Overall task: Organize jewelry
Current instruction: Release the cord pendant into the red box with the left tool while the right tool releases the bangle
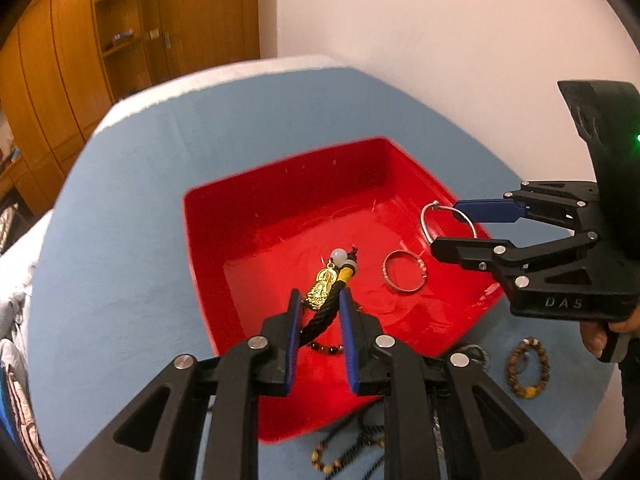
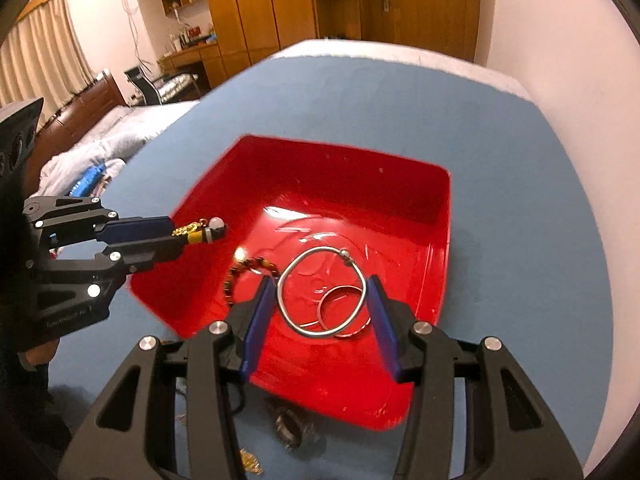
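Observation:
A red tray (image 1: 280,208) (image 2: 424,216) sits on a blue table. My left gripper (image 1: 320,300) (image 2: 176,236) is shut on a black cord necklace (image 1: 320,316) with a gold pendant (image 1: 318,290) and a white bead, held over the tray. My right gripper (image 2: 320,292) (image 1: 444,224) holds a large silver bangle (image 2: 320,292) (image 1: 448,224) between its fingers above the tray floor. A smaller silver bangle (image 1: 404,272) (image 2: 340,308) and a dark beaded bracelet (image 2: 248,272) (image 1: 326,347) lie in the tray.
On the blue cloth (image 1: 120,240) near the tray's front lie a brown beaded bracelet (image 1: 526,368), another beaded bracelet (image 1: 332,456), a dark ring-like piece (image 2: 288,426) and a thin gold chain (image 2: 250,462). A bed (image 2: 100,144) and wooden wardrobes (image 1: 80,48) stand beyond.

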`<action>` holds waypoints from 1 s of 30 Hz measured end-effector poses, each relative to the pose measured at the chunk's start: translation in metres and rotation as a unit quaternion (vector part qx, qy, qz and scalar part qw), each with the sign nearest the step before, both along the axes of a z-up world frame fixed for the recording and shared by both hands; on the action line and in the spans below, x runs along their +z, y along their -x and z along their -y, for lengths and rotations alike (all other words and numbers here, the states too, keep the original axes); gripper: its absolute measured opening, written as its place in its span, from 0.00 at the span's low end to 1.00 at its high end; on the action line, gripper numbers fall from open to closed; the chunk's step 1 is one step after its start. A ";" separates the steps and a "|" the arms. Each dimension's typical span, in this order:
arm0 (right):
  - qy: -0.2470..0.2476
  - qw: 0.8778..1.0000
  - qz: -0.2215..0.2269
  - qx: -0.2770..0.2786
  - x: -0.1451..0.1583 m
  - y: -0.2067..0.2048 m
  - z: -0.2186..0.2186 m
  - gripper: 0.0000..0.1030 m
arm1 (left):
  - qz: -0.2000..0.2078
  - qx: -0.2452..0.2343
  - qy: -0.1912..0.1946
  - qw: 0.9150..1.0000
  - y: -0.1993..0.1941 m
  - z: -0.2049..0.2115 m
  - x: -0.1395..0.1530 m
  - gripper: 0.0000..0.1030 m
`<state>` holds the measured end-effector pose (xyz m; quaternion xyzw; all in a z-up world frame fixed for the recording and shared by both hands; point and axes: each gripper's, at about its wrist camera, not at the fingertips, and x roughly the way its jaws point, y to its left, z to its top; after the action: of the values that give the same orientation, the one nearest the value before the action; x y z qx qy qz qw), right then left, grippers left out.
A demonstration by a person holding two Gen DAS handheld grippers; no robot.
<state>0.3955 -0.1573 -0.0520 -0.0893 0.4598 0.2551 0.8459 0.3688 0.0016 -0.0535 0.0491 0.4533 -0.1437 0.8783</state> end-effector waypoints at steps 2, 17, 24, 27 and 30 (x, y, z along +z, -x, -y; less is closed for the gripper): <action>0.015 1.000 -0.008 -0.003 -0.012 -0.008 -0.003 0.44 | -0.013 0.000 0.000 1.000 -0.008 0.002 -0.011 0.18; 0.039 0.999 -0.014 -0.005 -0.029 -0.014 -0.003 0.51 | -0.031 -0.004 -0.010 0.999 -0.024 0.012 -0.038 0.22; 0.003 1.000 0.017 -0.005 0.000 0.021 0.015 0.51 | -0.009 0.001 -0.010 1.000 0.002 0.002 -0.021 0.31; -0.009 0.999 0.036 0.001 0.012 0.056 0.026 0.51 | 0.015 0.006 -0.014 1.000 0.027 -0.010 -0.006 0.44; -0.020 0.999 0.044 0.000 0.015 0.086 0.037 0.51 | 0.033 0.010 -0.016 0.999 0.056 -0.019 0.006 0.45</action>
<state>0.3097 -0.1943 -0.0367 -0.0832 0.4169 0.2601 0.8669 0.3128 0.0202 -0.0476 0.0631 0.4264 -0.1258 0.8935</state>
